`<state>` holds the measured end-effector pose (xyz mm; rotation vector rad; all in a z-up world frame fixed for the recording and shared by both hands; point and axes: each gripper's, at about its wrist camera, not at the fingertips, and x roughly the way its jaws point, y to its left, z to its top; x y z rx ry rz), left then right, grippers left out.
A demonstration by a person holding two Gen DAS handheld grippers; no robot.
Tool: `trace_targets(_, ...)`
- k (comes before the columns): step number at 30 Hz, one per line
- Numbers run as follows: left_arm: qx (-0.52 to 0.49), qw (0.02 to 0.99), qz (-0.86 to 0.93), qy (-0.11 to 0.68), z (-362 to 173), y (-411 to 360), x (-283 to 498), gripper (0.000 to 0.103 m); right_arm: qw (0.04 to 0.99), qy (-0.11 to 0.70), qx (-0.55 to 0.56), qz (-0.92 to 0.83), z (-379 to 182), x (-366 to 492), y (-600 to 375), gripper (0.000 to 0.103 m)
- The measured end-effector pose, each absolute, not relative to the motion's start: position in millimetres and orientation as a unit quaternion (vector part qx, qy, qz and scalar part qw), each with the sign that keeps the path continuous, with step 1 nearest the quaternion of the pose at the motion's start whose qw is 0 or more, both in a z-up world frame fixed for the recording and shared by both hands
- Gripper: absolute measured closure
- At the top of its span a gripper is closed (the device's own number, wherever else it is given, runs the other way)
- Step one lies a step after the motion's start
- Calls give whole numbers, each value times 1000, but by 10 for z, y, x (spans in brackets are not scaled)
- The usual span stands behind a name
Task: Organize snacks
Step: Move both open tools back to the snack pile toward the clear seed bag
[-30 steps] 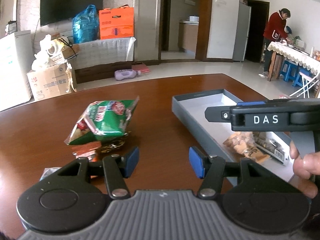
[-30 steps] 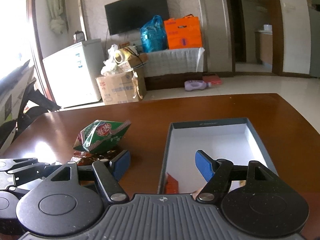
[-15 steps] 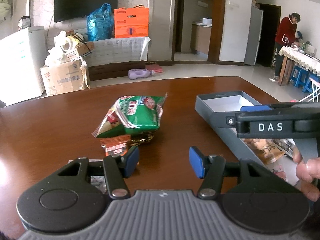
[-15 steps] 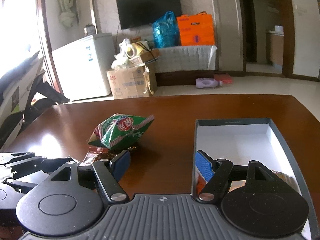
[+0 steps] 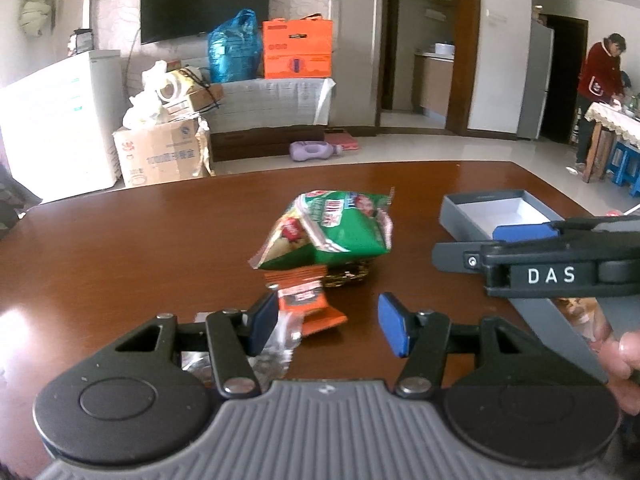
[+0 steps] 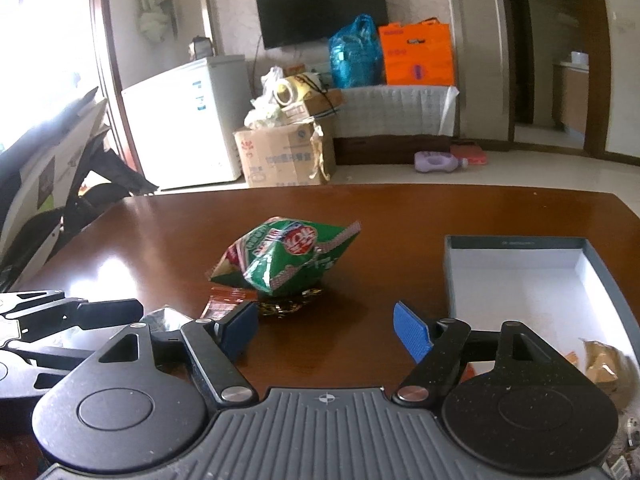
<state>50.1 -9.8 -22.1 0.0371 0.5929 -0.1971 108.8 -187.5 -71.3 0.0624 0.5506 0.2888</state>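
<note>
A grey box [image 6: 516, 244], right of the right gripper [image 6: 326, 330], holds tan snack packets [image 6: 602, 364]. Its jaws are opening, empty. The left gripper [image 5: 328, 326] is held half-open and empty before the green bag [image 5: 336, 232]; an orange packet [image 5: 308, 300] is fully shown only there.

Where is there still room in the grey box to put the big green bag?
The far half of the grey box, from its back wall toward the middle, shows a bare white floor. The near right corner is crowded by a tan snack pack. The green bag sits atop other packets left of the box, with bare table between them.
</note>
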Motion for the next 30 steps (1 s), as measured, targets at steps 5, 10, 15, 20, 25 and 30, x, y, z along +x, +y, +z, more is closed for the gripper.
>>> trace_targets(5, 10, 952, -73, 298, -255, 82, 492, 48, 950, 274, 26, 149, -731, 1101, -1776, 27)
trace_targets(10, 5, 950, -54, 307, -316, 224, 509, 48, 949, 276, 24, 153, -742, 1112, -1715, 27)
trace_targets(15, 5, 947, -42, 319, -409, 306, 542, 48, 948, 278, 23, 155, -758, 1137, -1683, 27)
trace_targets(20, 1, 944, -35, 327, -501, 349, 581, 48, 947, 281, 21, 157, -782, 1170, -1644, 27)
trace_targets(25, -9, 941, -38, 335, -649, 376, 665, 48, 945, 283, 16, 161, -811, 1194, -1578, 27)
trace_targets(30, -14, 946, -46, 322, -667, 369, 705, 48, 944, 286, 10, 163, -842, 1231, -1520, 27)
